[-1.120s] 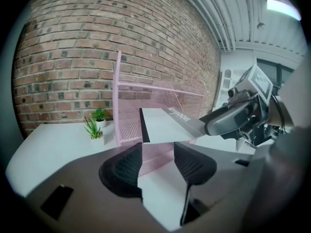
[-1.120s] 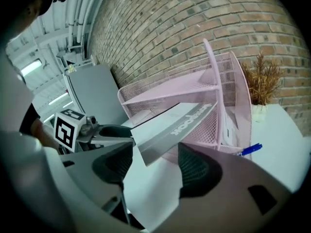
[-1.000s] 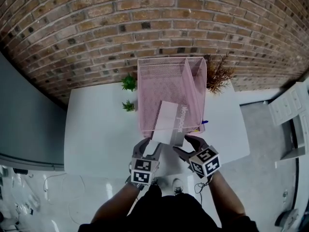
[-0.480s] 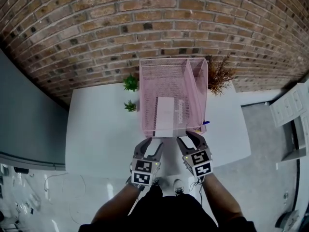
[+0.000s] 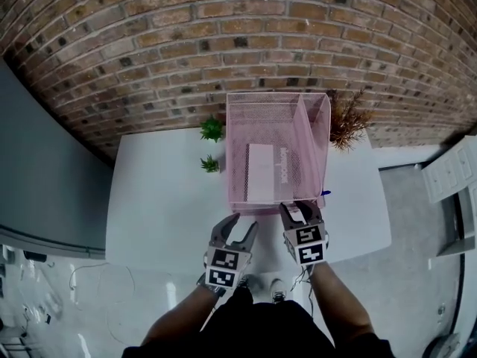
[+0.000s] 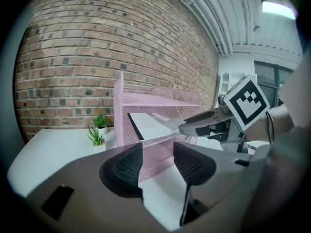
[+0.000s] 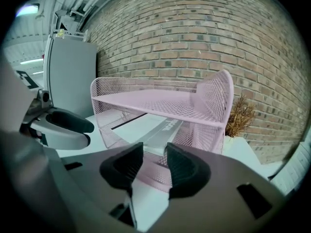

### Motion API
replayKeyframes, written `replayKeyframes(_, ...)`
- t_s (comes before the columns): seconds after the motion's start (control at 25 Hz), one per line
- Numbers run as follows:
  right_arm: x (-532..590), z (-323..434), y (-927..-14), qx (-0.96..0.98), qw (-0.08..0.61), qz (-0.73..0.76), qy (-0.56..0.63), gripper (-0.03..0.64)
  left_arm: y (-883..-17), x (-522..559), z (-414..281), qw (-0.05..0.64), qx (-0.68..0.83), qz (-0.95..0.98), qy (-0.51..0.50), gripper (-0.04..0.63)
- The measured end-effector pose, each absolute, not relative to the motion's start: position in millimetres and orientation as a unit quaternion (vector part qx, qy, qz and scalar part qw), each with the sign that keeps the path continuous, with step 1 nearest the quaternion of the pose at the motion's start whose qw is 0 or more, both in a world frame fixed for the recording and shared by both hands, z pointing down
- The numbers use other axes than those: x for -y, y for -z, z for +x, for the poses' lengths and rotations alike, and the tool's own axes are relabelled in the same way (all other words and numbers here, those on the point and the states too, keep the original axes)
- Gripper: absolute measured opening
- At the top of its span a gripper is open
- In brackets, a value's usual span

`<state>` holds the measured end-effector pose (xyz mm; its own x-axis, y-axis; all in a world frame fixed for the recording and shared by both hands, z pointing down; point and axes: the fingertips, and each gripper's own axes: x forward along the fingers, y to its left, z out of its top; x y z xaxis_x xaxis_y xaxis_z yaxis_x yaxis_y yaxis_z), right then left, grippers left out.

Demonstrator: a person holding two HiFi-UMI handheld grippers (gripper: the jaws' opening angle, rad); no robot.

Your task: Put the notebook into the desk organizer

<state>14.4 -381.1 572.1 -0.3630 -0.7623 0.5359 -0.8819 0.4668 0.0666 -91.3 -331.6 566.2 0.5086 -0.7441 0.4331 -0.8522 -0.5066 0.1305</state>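
The white and grey notebook (image 5: 262, 172) lies flat inside the lower tray of the pink mesh desk organizer (image 5: 238, 136) on the white table. In the left gripper view the notebook (image 6: 148, 124) shows under the organizer's upper shelf (image 6: 155, 100). In the right gripper view the notebook (image 7: 146, 125) lies under that same shelf of the organizer (image 7: 160, 103). My left gripper (image 5: 240, 226) hangs open and empty just before the organizer's front. To its right, my right gripper (image 5: 301, 209) is beside the front rim, its jaws closing with nothing between them. Neither gripper touches the notebook.
Two small green plants (image 5: 212, 129) (image 5: 210, 164) stand left of the organizer, and a dried brown plant (image 5: 346, 121) stands to its right. A brick wall runs behind the table (image 5: 160, 200). A white drawer unit (image 5: 451, 170) is on the floor at the right.
The notebook stuck out of the organizer's front and has slid fully inside. Both grippers have drawn back toward the table's near edge, and the right jaws have narrowed.
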Motion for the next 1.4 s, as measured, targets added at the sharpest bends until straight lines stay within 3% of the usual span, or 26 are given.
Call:
replayKeyframes(0.4,368.4,18.1,-570.5,0.828,0.242,0.487,-0.137,0.182,-554.5,323.9,-88.8,0.159,0.481,0.847,-0.161,0.178)
replayKeyframes(0.52,356.4,19.1,-559.9,0.845,0.228,0.467,-0.128,0.125,-547.5,316.8,-84.1,0.152,0.490,0.843,-0.162,0.128)
replayKeyframes(0.64,344.0,21.0,-541.6,0.866,0.201,0.443,-0.112,0.005,-538.1,305.9,-76.6,0.141,0.502,0.838,-0.161,0.036)
replayKeyframes(0.72,335.3,22.5,-527.5,0.880,0.181,0.427,-0.101,0.005,-531.3,297.0,-70.6,0.133,0.509,0.835,-0.161,0.012)
replayKeyframes(1.4,251.7,0.7,-463.9,0.942,0.102,0.307,-0.091,0.003,-460.3,181.9,-64.6,0.080,0.580,0.800,-0.133,0.006)
